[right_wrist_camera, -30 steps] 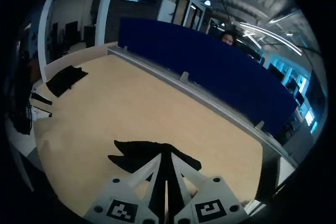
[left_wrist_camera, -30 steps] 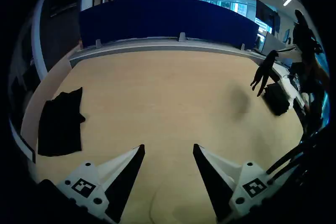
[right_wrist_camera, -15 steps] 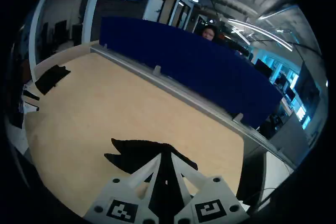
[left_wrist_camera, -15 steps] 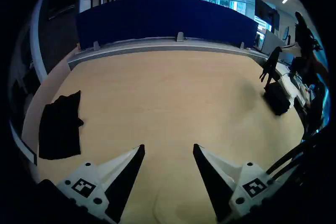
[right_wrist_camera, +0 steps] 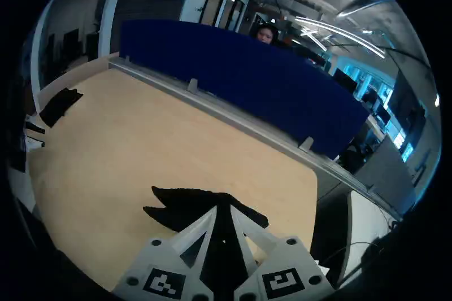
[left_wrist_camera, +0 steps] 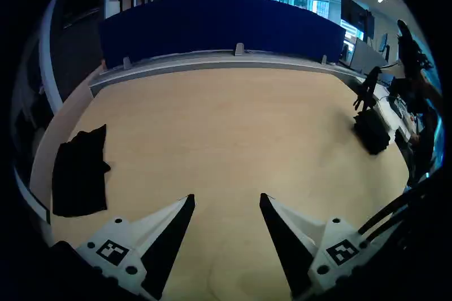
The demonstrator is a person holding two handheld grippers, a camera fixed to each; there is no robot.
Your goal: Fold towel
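Black and crumpled, the towel (right_wrist_camera: 186, 210) is pinched between the fingers of the right gripper (right_wrist_camera: 224, 208), which press together on it above the near part of the light wooden table (right_wrist_camera: 141, 148). The left gripper (left_wrist_camera: 226, 195) hovers over the same tabletop with its fingers spread wide and nothing between them. Beyond it a second black cloth (left_wrist_camera: 79, 174) lies flat near the table's left edge, a dark bundle (left_wrist_camera: 372, 131) sits at the right edge, and farthest off a blue partition (left_wrist_camera: 220, 24) runs along the back.
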